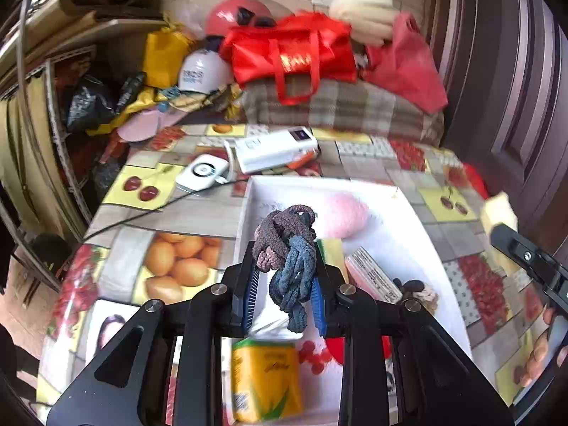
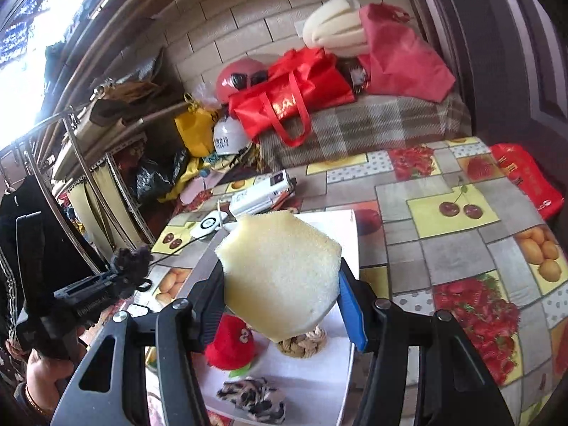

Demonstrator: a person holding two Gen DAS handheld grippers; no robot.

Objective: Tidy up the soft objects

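Big table (image 1: 198, 213) with a fruit-picture cloth across the middle of both views, holding everything up

White tray (image 1: 419, 248) in the middle of the left wrist view, lying flat on the cloth – likely the spot for gathering the soft things. Already in there: a pink soft lump (image 1: 346, 214) near the far side, a red plush toy (image 2: 230, 342), a braided rope knot (image 2: 301, 346) and a black-and-white scrunchie (image 2: 252, 399) low in the right wrist view

Yellow sponge (image 2: 280, 277), fat and squashy, filling the middle of the right wrist view. Right gripper (image 2: 282, 284) clamped on it from both sides, pads pressing its edges, holding it just above the tray, probably for dropping in

Bundle of hair ties (image 1: 287, 252), brown and blue, tangled together. Left gripper (image 1: 285, 269) squeezed tight on the bundle – loops poking out past the tips and hanging down between the blue pads (image 1: 252, 284). Held up over the near left edge of the tray, so likely going in too
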